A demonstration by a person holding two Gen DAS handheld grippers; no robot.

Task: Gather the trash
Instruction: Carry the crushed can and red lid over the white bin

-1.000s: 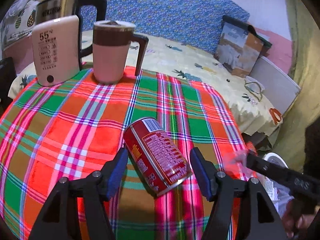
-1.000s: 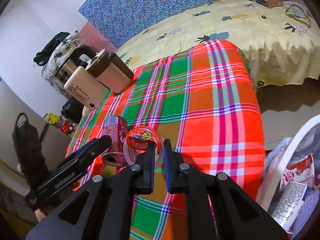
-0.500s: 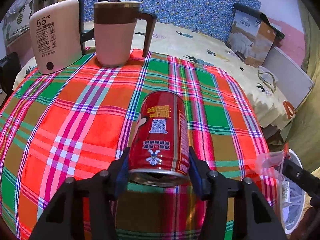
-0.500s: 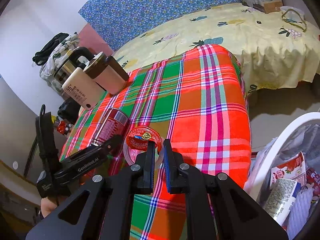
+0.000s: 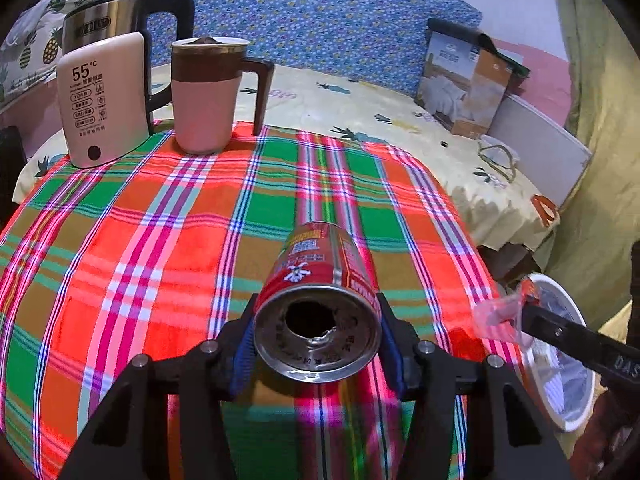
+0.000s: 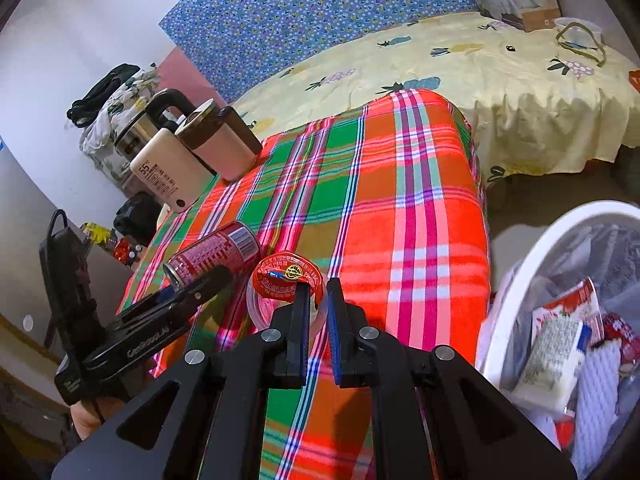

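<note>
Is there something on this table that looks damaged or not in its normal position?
Yes. The red can is not upright: it lies lengthwise between the fingers of the left gripper, its opened end facing the camera, with a ragged hole in the lid. The pink mug stands upright at the back of the plaid tablecloth.

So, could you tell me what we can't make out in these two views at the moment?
- Inside the red can: left wrist view, dark past its opened end.
- Clear cup under the red peeled lid: right wrist view, right gripper covers its lower part.
- Trash bin: cut off by the frame edge.
- Kettle: mostly behind the white box.
</note>
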